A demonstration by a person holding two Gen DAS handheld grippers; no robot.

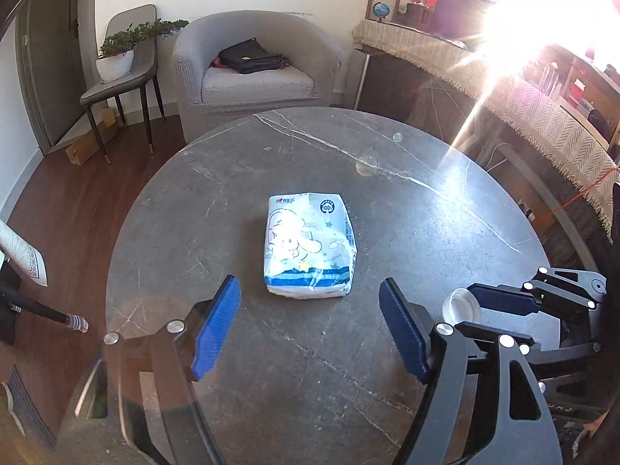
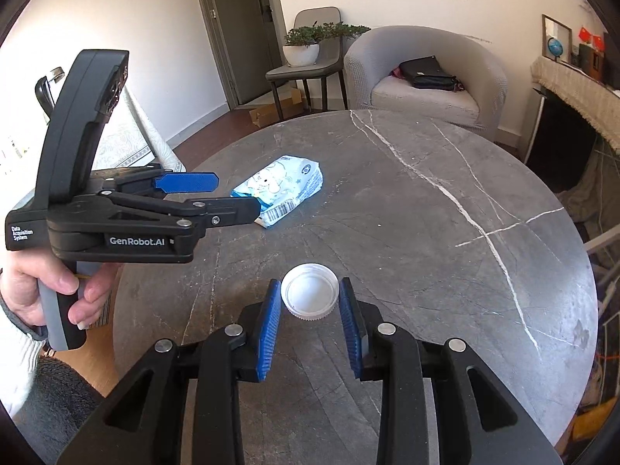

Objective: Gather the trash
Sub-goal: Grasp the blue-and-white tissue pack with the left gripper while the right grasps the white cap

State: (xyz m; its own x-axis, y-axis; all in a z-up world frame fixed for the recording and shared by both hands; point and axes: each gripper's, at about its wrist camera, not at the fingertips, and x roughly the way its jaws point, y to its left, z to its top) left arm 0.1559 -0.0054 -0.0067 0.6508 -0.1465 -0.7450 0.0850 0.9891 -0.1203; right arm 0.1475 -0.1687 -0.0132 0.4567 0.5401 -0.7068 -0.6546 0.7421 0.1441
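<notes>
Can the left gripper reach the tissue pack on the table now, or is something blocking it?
Probably yes: the left gripper is open, the tissue pack lies just ahead, and nothing lies between them.

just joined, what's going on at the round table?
A person is clearing trash with a handheld gripper in each hand. The right gripper straddles a white cap on the grey marble table, its pads right at the cap's rim, grip not clear. The left gripper is open and empty, aimed at a tissue pack lying mid-table.

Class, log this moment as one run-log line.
left gripper: open, facing tissue pack | right gripper: open, jaws flanking white cap | table
</notes>
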